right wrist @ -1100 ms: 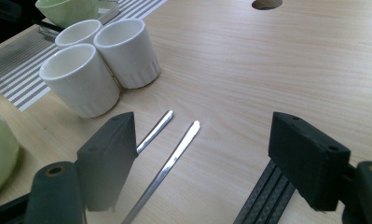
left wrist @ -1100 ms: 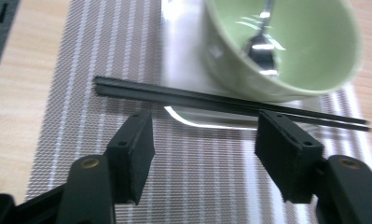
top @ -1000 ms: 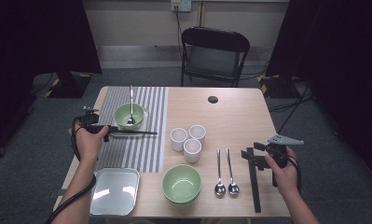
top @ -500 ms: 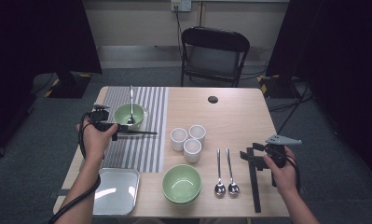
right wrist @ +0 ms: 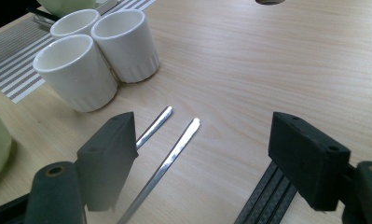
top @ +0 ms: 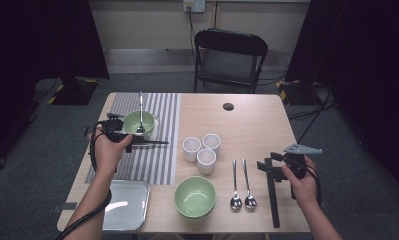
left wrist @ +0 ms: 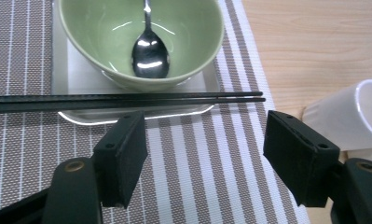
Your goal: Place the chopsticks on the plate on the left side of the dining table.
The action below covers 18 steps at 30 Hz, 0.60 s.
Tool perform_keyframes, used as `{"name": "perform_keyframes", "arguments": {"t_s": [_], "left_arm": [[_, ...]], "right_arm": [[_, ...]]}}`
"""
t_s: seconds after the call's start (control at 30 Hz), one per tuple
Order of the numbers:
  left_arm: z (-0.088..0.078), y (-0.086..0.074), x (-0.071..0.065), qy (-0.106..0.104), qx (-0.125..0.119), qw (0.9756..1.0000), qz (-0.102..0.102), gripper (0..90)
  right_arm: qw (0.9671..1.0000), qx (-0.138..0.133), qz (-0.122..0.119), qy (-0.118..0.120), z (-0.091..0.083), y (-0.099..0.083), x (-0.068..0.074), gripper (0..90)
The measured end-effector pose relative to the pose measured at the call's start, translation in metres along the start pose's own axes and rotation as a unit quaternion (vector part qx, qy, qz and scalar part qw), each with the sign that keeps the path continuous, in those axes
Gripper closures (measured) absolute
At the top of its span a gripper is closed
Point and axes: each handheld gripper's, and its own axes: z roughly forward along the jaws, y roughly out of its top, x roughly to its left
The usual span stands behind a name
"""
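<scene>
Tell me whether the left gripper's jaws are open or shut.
Open. The left gripper has wide-apart jaws with nothing between them; the black chopsticks lie beyond on the striped placemat.

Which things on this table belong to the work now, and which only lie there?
In the work: mat chopsticks, far bowl, its spoon, small tray, mat.
Lying about: cups, near bowl, two spoons, right chopsticks, empty tray, black disc, chair.

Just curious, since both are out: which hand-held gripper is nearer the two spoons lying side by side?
Right. The right hand-held gripper sits just beside the spoons, while the left hand-held gripper is across the table on the striped mat.
</scene>
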Motion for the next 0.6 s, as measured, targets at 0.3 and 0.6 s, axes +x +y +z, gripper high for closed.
{"name": "perform_keyframes", "arguments": {"t_s": [0.3, 0.6], "left_arm": [[-0.003, -0.002, -0.017, -0.023, -0.001, 0.9997, 0.012, 29.9], [0.000, -0.003, -0.026, -0.039, 0.001, 0.9991, 0.019, 29.8]], "right_arm": [[1.0000, 0.000, -0.006, 0.002, 0.006, 0.005, 0.003, 22.8], [0.9998, 0.007, -0.016, 0.007, 0.012, 0.007, 0.007, 22.8]]}}
